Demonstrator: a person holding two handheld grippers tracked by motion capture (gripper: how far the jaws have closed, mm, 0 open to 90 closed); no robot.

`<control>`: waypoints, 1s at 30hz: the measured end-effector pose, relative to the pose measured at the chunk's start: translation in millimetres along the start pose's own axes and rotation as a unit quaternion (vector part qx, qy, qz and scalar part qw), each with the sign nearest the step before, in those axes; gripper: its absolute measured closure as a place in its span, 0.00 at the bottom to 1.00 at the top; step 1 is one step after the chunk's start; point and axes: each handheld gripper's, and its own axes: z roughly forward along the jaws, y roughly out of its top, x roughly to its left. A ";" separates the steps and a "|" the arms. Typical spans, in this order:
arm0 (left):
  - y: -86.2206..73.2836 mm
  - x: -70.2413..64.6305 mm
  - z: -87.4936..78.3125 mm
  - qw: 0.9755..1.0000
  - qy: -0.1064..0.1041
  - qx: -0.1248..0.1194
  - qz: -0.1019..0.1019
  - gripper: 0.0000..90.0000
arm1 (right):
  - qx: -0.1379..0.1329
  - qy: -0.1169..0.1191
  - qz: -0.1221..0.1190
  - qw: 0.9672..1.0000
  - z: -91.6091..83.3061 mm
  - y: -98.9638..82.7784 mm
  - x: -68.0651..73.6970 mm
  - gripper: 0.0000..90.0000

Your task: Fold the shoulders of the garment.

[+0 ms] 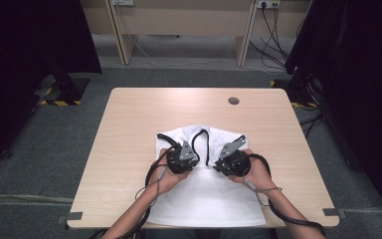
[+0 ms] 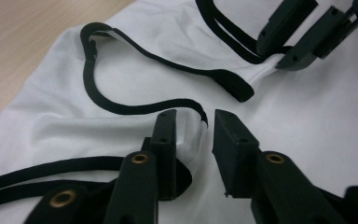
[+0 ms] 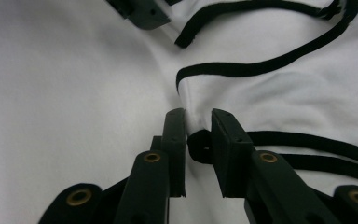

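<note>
A white garment (image 1: 209, 194) with black trim straps (image 1: 200, 142) lies flat on the near half of the table, its strap end away from me. Both grippers rest on its upper part, close together. My left gripper (image 1: 195, 153) (image 2: 195, 122) has its jaws apart; a raised fold of white cloth with a black edge (image 2: 191, 135) stands by the left jaw, not pinched. My right gripper (image 1: 224, 155) (image 3: 198, 120) also has its jaws apart, with a ridge of white cloth (image 3: 196, 109) loose in the gap. Each gripper view shows the other gripper's jaws farther off.
The light wooden table (image 1: 139, 114) has bare room at the far side and on both sides of the garment. A round cable hole (image 1: 234, 100) sits near the far edge. Dark stands and cables flank the table on the floor.
</note>
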 end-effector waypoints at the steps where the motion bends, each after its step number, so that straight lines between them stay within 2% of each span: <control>1: 0.0 0.0 0.0 1.000 0.000 0.000 0.000 0.69 | 0.000 0.000 0.000 1.000 0.0 0.0 0.0 0.78; 2: 0.0 0.0 0.0 1.000 0.000 0.000 0.000 0.69 | -0.017 -0.009 0.018 1.000 -7.5 3.2 -6.5 0.78; 3: 3.0 6.5 -1.8 1.000 0.008 -0.006 -0.012 0.69 | -0.017 -0.009 0.018 1.000 -7.5 3.2 -6.5 0.77; 4: 3.0 6.5 -1.8 1.000 0.008 -0.006 -0.012 0.68 | -0.017 -0.009 0.018 1.000 -7.5 3.2 -6.5 0.77; 5: 5.9 11.1 5.3 1.000 0.007 -0.003 -0.019 0.68 | -0.017 -0.025 0.032 0.999 -7.3 5.2 -11.8 0.75; 6: 5.9 11.1 5.3 1.000 0.007 -0.003 -0.019 0.68 | -0.017 -0.025 0.032 0.999 -7.3 5.2 -11.8 0.75; 7: 5.9 11.1 5.3 1.000 0.007 -0.003 -0.019 0.68 | -0.006 -0.028 0.046 0.999 1.9 4.5 -14.6 0.75; 8: 7.3 11.0 16.1 1.000 -0.001 0.010 -0.019 0.68 | -0.006 -0.028 0.046 0.999 1.9 4.5 -14.6 0.73; 9: 7.3 11.0 16.1 1.000 -0.001 0.010 -0.019 0.67 | -0.006 -0.028 0.046 0.999 1.9 4.5 -14.6 0.73; 10: 7.3 11.0 16.1 1.000 -0.001 0.010 -0.019 0.67 | 0.010 -0.030 0.047 0.998 12.2 1.8 -13.6 0.72; 11: 6.1 9.0 27.1 0.999 -0.012 0.030 -0.015 0.67 | 0.010 -0.030 0.047 0.998 12.2 1.8 -13.6 0.72; 12: 6.1 9.0 27.1 0.999 -0.012 0.030 -0.015 0.68 | 0.010 -0.030 0.047 0.998 12.2 1.8 -13.6 0.72; 13: 2.5 6.6 34.0 0.999 -0.016 0.049 -0.013 0.68 | 0.022 -0.032 0.046 0.998 19.9 -1.4 -11.5 0.72; 15: 2.5 6.6 34.0 0.999 -0.016 0.049 -0.013 0.68 | 0.027 -0.034 0.044 0.998 24.0 -4.5 -9.5 0.72; 16: 0.0 5.2 35.1 0.998 -0.018 0.058 -0.013 0.68 | 0.027 -0.034 0.044 0.998 24.0 -4.5 -9.5 0.72; 19: -2.3 4.3 34.8 0.998 -0.017 0.065 -0.009 0.69 | 0.027 -0.035 0.043 0.998 23.5 -5.0 -9.1 0.72; 24: -4.9 4.6 34.2 0.998 -0.018 0.062 -0.014 0.68 | 0.031 -0.036 0.038 0.998 23.8 -4.5 -6.9 0.70; 28: -3.0 6.1 32.6 0.998 -0.012 0.051 -0.017 0.66 | 0.004 -0.037 0.047 0.998 16.8 0.1 -8.9 0.69; 30: -1.7 6.9 33.3 0.999 -0.011 0.049 -0.019 0.65 | 0.004 -0.043 0.048 0.998 17.0 1.9 -9.3 0.68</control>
